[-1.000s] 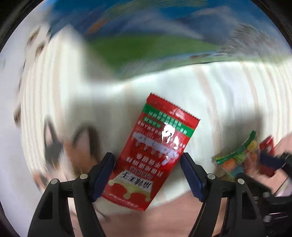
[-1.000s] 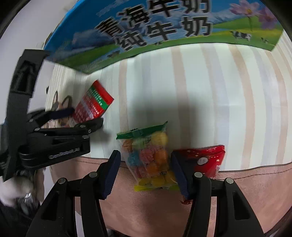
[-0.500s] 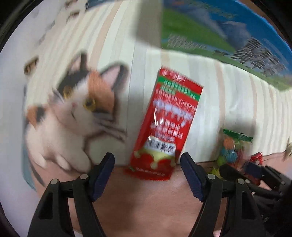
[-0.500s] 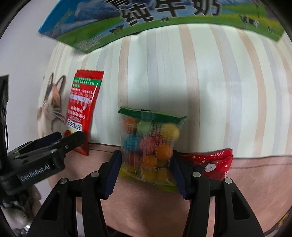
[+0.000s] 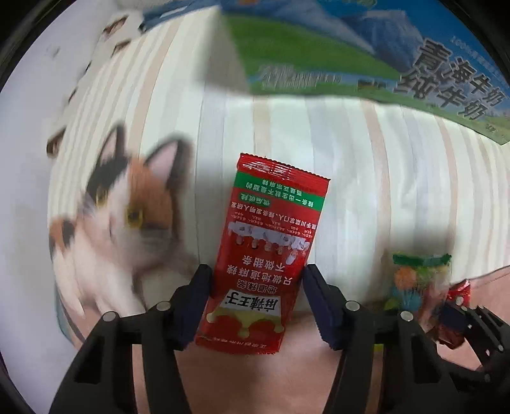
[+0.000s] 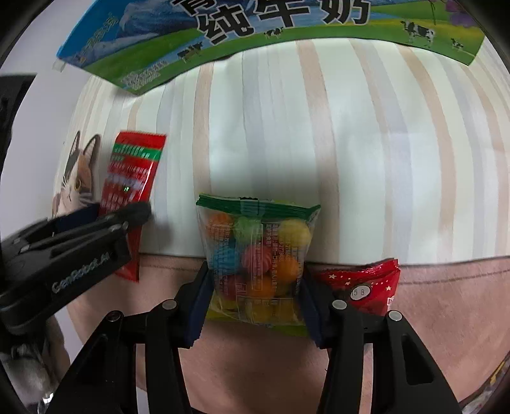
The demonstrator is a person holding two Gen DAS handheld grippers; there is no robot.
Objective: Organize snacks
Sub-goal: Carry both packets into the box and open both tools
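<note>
On the striped surface (image 6: 350, 143), below a blue-and-green milk carton (image 6: 255, 19) at its far edge, both grippers have closed in over the past second. The left gripper (image 5: 256, 299), a second ago spread wide around the red packet (image 5: 271, 242), now has its fingers pressed against the packet's two long edges near the bottom end, which overhangs the cloth's pink border beside the printed cat (image 5: 121, 210). The right gripper (image 6: 253, 296) has likewise narrowed from wide to touching both sides of the candy bag (image 6: 258, 254), with a second red packet (image 6: 366, 283) just beside it. Both snacks look gripped but still lie flat, so the lift and sorting appear to be next.
</note>
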